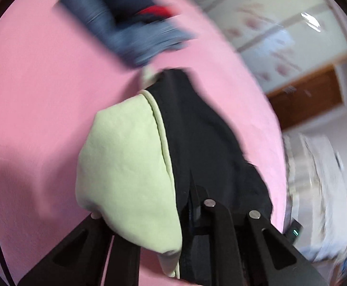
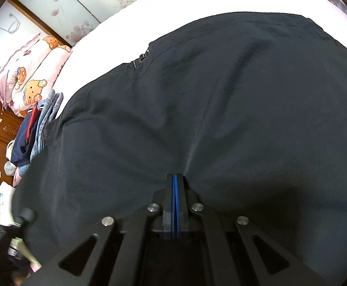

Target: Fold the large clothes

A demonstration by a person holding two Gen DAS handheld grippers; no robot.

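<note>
The left gripper [image 1: 192,205] pinches a bunched fold of the black jacket [image 1: 197,131] at lower centre, its pale green lining [image 1: 123,162] turned outward over the pink bedsheet [image 1: 35,90]. The right gripper [image 2: 176,178] is pressed together on the same jacket — spread across mid-frame. Folded jeans [image 1: 125,31] lie upper centre, blurred.
</note>
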